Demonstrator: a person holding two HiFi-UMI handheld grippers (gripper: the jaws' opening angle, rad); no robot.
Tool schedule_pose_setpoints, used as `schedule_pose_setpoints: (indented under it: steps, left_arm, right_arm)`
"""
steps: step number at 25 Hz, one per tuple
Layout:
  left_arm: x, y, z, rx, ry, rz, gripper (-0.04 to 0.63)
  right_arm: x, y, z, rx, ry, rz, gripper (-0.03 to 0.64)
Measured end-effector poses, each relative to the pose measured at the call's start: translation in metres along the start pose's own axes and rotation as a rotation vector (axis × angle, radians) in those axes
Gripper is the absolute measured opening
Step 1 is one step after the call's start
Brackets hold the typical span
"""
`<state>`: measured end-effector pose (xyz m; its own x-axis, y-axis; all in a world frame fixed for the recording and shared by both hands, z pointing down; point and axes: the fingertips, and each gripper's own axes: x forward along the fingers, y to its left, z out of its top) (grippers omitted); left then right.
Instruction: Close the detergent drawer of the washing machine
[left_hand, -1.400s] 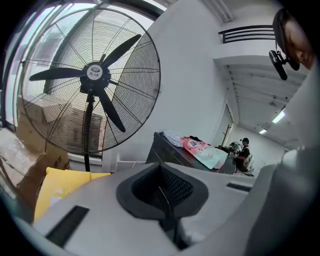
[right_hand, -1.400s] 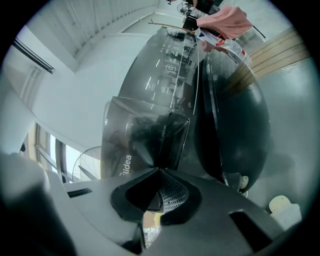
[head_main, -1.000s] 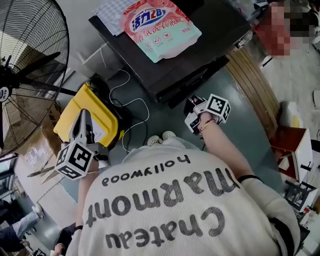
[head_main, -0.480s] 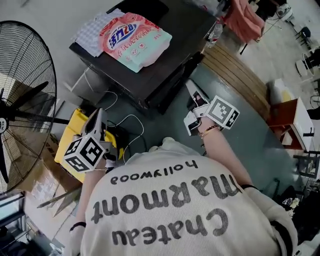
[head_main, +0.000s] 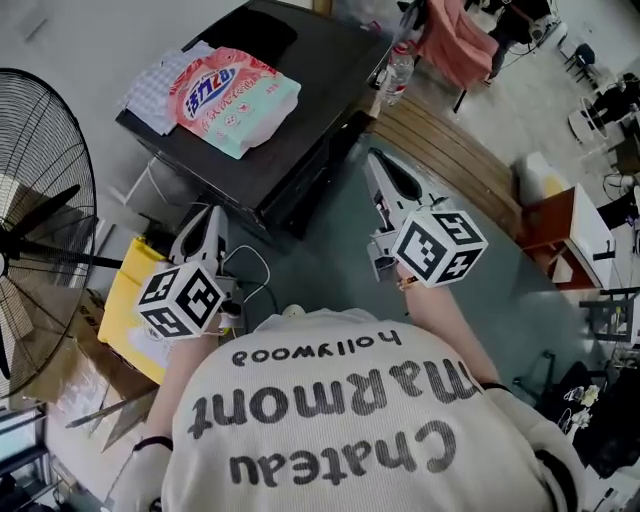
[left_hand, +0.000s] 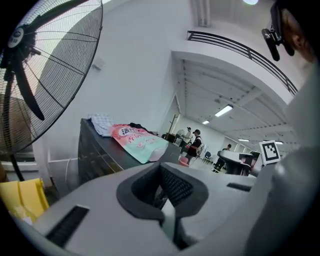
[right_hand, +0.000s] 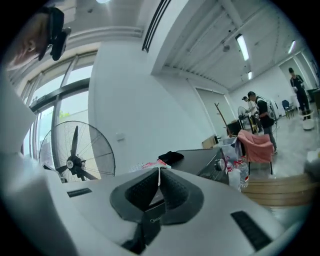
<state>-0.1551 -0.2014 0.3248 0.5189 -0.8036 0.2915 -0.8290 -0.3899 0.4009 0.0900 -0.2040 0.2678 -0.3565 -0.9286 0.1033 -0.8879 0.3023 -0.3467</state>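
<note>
The dark washing machine (head_main: 300, 110) stands ahead of me, with a pink and green detergent bag (head_main: 235, 95) and a checked cloth on its top. Its front face slants toward the floor, and I cannot make out the detergent drawer on it. My left gripper (head_main: 213, 212) hangs in the air by the machine's near left corner, jaws shut and empty. My right gripper (head_main: 373, 157) is held up in front of the machine's right end, also shut on nothing. In the left gripper view the machine (left_hand: 100, 150) shows beyond the gripper (left_hand: 162, 172). The right gripper (right_hand: 159, 172) points level at the machine (right_hand: 200, 160).
A big floor fan (head_main: 40, 230) stands at the left, with a yellow box (head_main: 125, 320) and white cables (head_main: 255, 265) on the floor beside it. At the right are a wooden platform (head_main: 450, 150), a water bottle (head_main: 397, 65), a red-brown cabinet (head_main: 560, 235) and people far off.
Both grippers have come up and forward toward the machine. The right one has risen most and rolled, so its marker cube now faces upward. Both stayed shut.
</note>
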Motion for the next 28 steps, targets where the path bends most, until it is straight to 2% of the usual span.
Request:
schedule_pose_setpoints:
  steps: [11,17,22,28]
  left_arm:
    - [-0.023,-0.061,-0.05,-0.039,-0.035,0.1,0.008]
    - [-0.05,-0.068,-0.055,-0.049,-0.044,0.152,0.009]
    - [-0.067,-0.08,-0.081,-0.071,-0.061,0.2,0.009]
    - [-0.092,-0.106,-0.068,-0.071,-0.067,0.22,0.008]
  right_arm:
    - [-0.05,-0.035,-0.012,-0.015,0.061,0.094,0.029]
    - [-0.057,-0.026,-0.024,-0.031,0.112,0.131,0.029]
    - [-0.077,-0.03,-0.044,-0.072,0.15,0.171,0.029]
    - [-0.098,-0.02,-0.024,-0.063,0.163,0.189,0.028]
